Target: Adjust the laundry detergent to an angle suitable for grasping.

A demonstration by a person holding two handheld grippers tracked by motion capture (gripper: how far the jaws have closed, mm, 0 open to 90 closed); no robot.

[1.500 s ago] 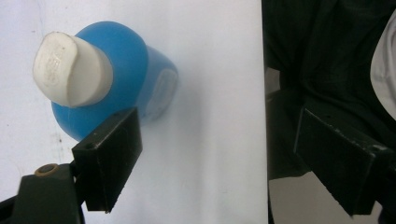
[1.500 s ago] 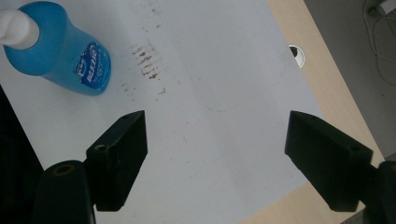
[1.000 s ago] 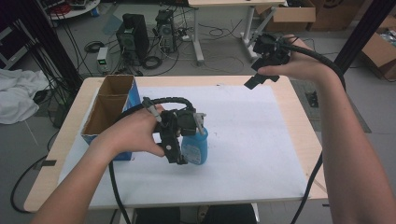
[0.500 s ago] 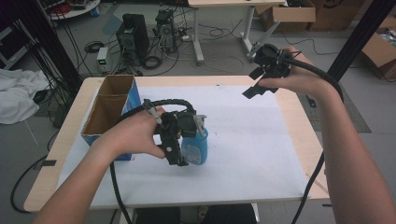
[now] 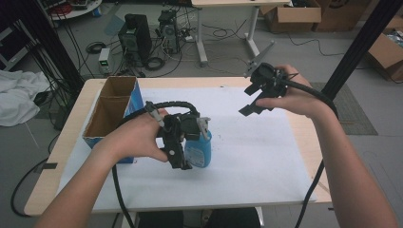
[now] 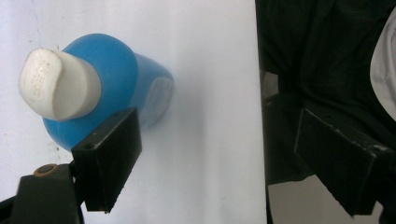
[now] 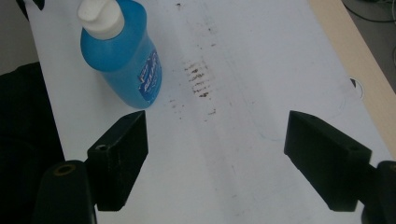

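Observation:
A blue bottle (image 5: 198, 149) with a white cap stands upright on the white sheet (image 5: 256, 152), left of the middle. My left gripper (image 5: 183, 154) is right beside it, pointing down. In the left gripper view the bottle (image 6: 112, 79) lies up and to the left, partly behind the left jaw and outside the gap, and the left gripper (image 6: 219, 135) is open. My right gripper (image 5: 250, 99) is held in the air over the far right of the sheet, open with nothing in it. From the right gripper (image 7: 217, 133) the bottle (image 7: 123, 60) stands farther off at upper left.
An open cardboard box (image 5: 111, 111) with blue sides stands at the table's left end. The wooden table edge (image 5: 304, 137) runs along the right of the sheet. Dark smudges (image 7: 198, 79) mark the sheet near the bottle. Cables trail from both grippers.
My right gripper has come down and nearer, drifting left from the table's far right corner. The left gripper and the bottle have stayed put.

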